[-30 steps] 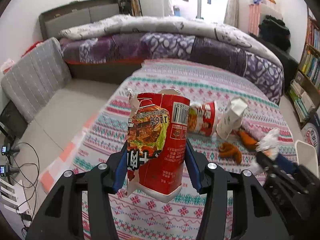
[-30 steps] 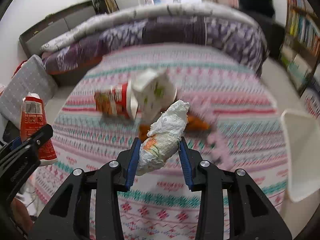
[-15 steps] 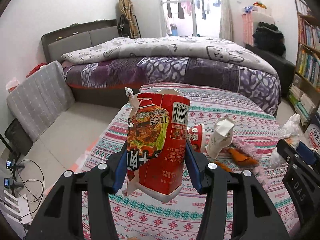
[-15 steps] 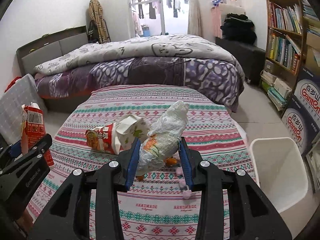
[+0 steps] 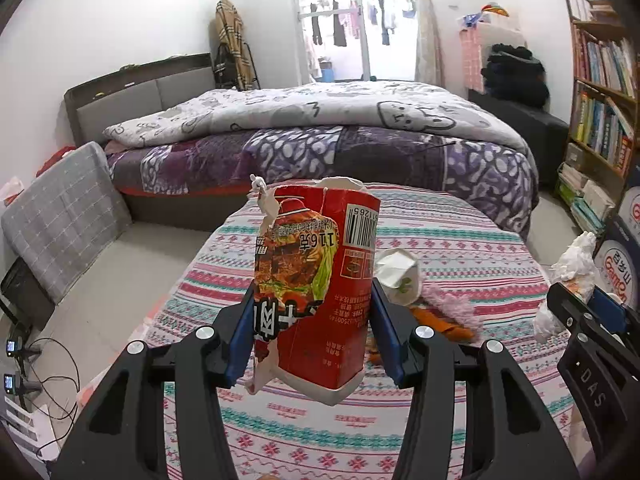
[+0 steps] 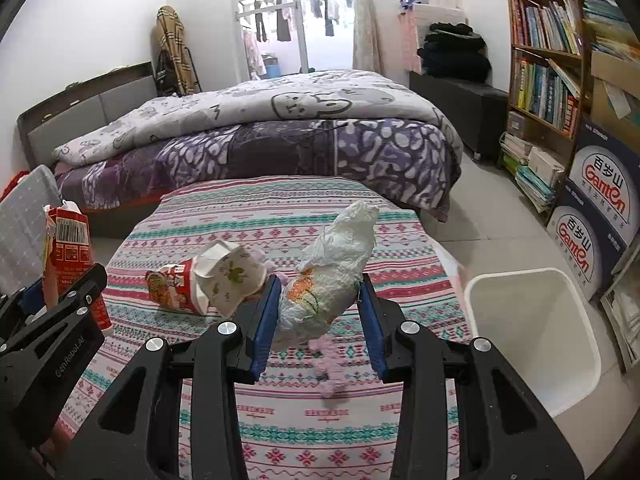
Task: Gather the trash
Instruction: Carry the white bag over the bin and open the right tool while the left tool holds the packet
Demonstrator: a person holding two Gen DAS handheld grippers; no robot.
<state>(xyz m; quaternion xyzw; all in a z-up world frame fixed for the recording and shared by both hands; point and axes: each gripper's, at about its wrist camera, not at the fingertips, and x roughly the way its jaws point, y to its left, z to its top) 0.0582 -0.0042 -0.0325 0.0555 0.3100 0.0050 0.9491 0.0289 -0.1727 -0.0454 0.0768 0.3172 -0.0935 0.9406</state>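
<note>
holding two loads above the patterned table, bin waiting at lower right

carrying trash in both tools, a person stands over a low table draped in a striped pink, teal and white patterned cloth point(image 6: 280, 208). the left gripper point(image 5: 312, 326) is clamped on a torn red printed paper noodle carton point(image 5: 316, 280), pinched by its lower half so the ragged open top stands clear at the centre of the left wrist frame. the right gripper point(image 6: 318, 320) is closed around a crumpled white plastic bag wad point(image 6: 332, 276), which juts up and to the right past the blue pads, probably gripped low because its bulk sits there. both loads hang off the cloth, lifted clear for carrying. the white rectangular plastic bin point(image 6: 532, 336) stands open on the floor at the lower right of the right wrist frame, just beside the table edge, a likely drop point. left on the cloth at mid-frame: a tipped red noodle cup point(image 6: 172, 290), a white paper cup with green print point(image 6: 232, 276), orange peel scraps point(image 5: 440, 322) and a pink fluffy strip point(image 6: 328, 364).
</note>
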